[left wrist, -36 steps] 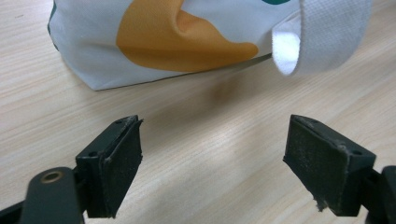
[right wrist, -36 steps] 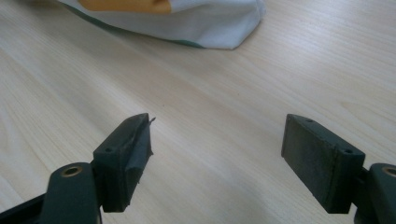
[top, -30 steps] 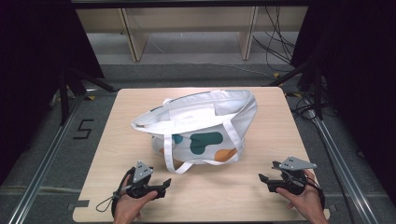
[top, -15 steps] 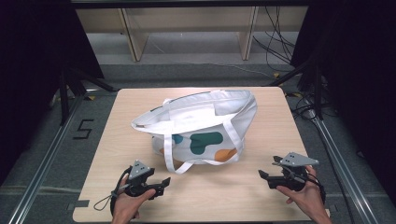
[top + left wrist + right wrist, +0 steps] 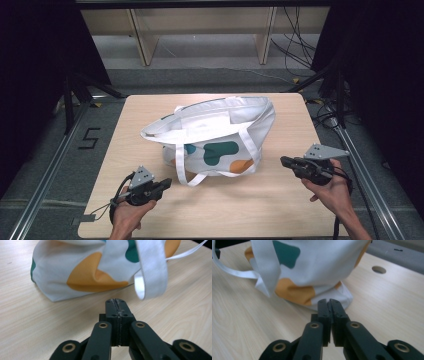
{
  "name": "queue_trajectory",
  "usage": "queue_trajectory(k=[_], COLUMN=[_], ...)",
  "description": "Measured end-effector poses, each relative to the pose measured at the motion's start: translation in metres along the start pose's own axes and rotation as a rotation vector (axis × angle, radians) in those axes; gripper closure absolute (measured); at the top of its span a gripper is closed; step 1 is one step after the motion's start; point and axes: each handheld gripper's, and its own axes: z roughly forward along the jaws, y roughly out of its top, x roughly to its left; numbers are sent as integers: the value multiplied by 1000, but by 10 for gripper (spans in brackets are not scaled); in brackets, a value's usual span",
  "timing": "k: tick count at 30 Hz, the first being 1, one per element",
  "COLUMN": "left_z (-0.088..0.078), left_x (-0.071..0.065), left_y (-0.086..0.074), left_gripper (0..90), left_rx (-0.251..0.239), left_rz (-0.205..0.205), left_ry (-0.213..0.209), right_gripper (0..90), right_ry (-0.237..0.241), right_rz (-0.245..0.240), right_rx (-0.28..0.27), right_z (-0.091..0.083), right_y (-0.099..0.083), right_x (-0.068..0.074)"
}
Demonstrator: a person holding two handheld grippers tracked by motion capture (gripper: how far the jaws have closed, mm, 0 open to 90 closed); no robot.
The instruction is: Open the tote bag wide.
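So nothing's been grabbed yet: both grippers, left (image 5: pixel 162 184) and right (image 5: pixel 286 161), have barely shifted, fingers closed empty beside the white blotch-printed cloth tote bag (image 5: pixel 220 137).

One wooden table (image 5: pixel 215 215) stood in the high view, and on it lay one white tote bag (image 5: pixel 215 132). The bag carried two white straps (image 5: pixel 182 167), teal patches and orange patches; from above, two teal patches and one orange patch could be counted on its near face. Two hands came in from the bottom edge, the left hand (image 5: pixel 127 215) and the right hand (image 5: pixel 330 192). Each held one gripper, making two: the left gripper (image 5: pixel 167 184) and the right gripper (image 5: pixel 284 161). One round hole (image 5: pixel 379 269) showed in the tabletop in the right gripper view.
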Motion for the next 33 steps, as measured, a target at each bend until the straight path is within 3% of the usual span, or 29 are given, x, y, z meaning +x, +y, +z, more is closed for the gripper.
queue_trajectory(k=[1,2,4,5,9,10,11,14,15,17,18,21,25,27,28,29,30,33], left_z=[-4,-4,-11,-16,-21,-23,-23,-25,-26,-25,-24,-20,-13,-9,-6,-1,7,18], left_x=[1,1,3,5,4,5,5,5,6,7,9,13,22,26,29,33,41,50], left_y=[10,10,25,37,55,60,64,73,78,89,93,105,123,131,134,137,137,135], left_gripper=[895,895,895,895,892,892,892,893,893,892,892,893,892,892,892,891,889,885], left_rx=[-1,-1,-18,-31,-56,-55,-60,-69,-74,-72,-71,-66,-69,-72,-69,-64,-60,-51], left_rz=[23,23,26,49,26,43,39,29,38,44,47,49,41,44,41,39,30,13], left_ry=[3,3,-6,-3,-20,-17,-28,-36,-37,-26,-25,-14,0,13,18,32,48,65], right_gripper=[900,900,900,900,900,900,900,900,900,900,900,900,900,900,900,900,900,900], right_ry=[3,3,2,13,35,26,26,39,41,37,13,28,-3,-1,-11,-15,-14,-2], right_rz=[-35,-35,-76,-77,-125,-118,-145,-147,-181,-168,-185,-179,-219,-191,-224,-220,-211,-195], right_rx=[-10,-10,-42,-56,-56,-71,-80,-70,-74,-78,-95,-83,-105,-95,-100,-88,-38,8], right_z=[-1,-1,-1,-3,-6,-6,-6,-7,-6,-6,-4,0,13,16,20,25,41,53], right_y=[9,9,23,36,63,70,77,90,97,108,115,131,154,158,163,165,166,161], right_x=[0,0,1,5,5,8,7,10,9,10,9,6,0,0,-4,-5,-9,-12])
